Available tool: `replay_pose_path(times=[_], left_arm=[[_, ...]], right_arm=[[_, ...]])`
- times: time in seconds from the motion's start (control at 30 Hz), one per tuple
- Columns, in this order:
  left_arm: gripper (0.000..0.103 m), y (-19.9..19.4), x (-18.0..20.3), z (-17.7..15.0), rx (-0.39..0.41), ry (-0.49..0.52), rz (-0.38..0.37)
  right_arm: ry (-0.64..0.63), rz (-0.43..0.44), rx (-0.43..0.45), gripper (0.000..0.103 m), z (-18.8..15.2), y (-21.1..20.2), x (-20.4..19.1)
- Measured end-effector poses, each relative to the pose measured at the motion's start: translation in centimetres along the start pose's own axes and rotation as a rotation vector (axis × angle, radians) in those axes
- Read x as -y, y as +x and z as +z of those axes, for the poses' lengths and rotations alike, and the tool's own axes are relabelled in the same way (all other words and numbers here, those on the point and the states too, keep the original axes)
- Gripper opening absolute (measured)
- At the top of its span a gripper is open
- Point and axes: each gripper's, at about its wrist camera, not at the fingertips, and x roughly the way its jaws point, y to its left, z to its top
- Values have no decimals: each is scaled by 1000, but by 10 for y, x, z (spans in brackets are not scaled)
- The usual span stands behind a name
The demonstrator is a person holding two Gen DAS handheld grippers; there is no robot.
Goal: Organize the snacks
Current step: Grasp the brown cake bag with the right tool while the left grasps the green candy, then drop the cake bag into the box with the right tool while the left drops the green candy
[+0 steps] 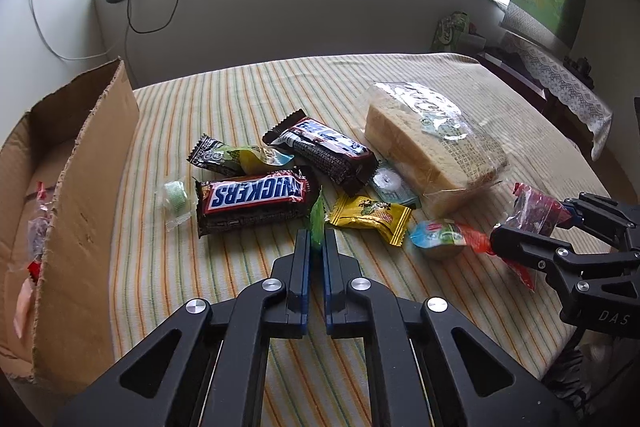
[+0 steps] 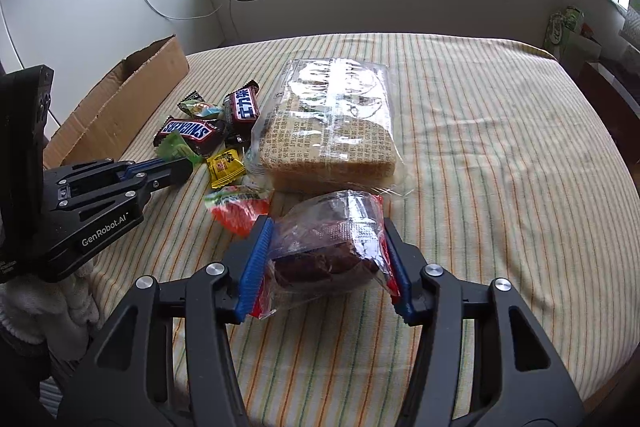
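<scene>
**Snack sorting at an early stage: two items gripped, most snacks unboxed**

Cardboard box [image 1: 86, 163] stands at the left edge of the striped tablecloth [image 1: 248, 95] covering the desk; at least two clear-wrapped sweets [image 1: 38, 227] lie inside it, so a small part of the sorting appears done. Left hand-held gripper [image 1: 316, 247] has its fingers closed together on a green candy wrapper [image 1: 317, 219], just in front of the Snickers bar [image 1: 252, 197]. Right hand-held gripper [image 2: 326, 267] is clamped on a clear packet holding a dark brown cake [image 2: 332, 239], raised slightly over the cloth near the bread. Neither held item has reached the box.

Remaining on the cloth, in a loose cluster:
- a second Snickers bar [image 1: 324, 149] with Chinese lettering
- a yellow sachet [image 1: 370, 215]
- a green-and-yellow wrapped sweet [image 1: 236, 159]
- a pale green round candy [image 1: 176, 197]
- a white round candy [image 1: 387, 181]
- a red-and-blue packet [image 1: 448, 237]
- a bagged sliced bread loaf [image 1: 432, 143], the largest item

Judged from this layout, most of the task is left.
</scene>
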Motion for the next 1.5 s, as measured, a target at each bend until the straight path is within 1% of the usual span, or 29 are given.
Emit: replay_pose_path(times=[0.27,0.53,0.77,1.0,1.2,1.5], left_arm=[[4,-10,-8,-1,28,-56,-25],[4,-31,-15,0,76,-95,-49],[4,-54,-30,-1,124,-132,-57],[4,-75,-51,-6,167,-169,-33],[4,-93,-70,-11,205,-204,3],[4,-115,-111,-24,244,-265,64]], right_arm=[[18,0,38,55,4,-18,6],[-5,11,66,55,11,-31,-7],[-48,29,78,55,20,-34,-29],[-108,70,90,55,37,-31,-61],[-152,120,93,55,55,-24,-93],[-230,183,96,55,80,-7,-147]])
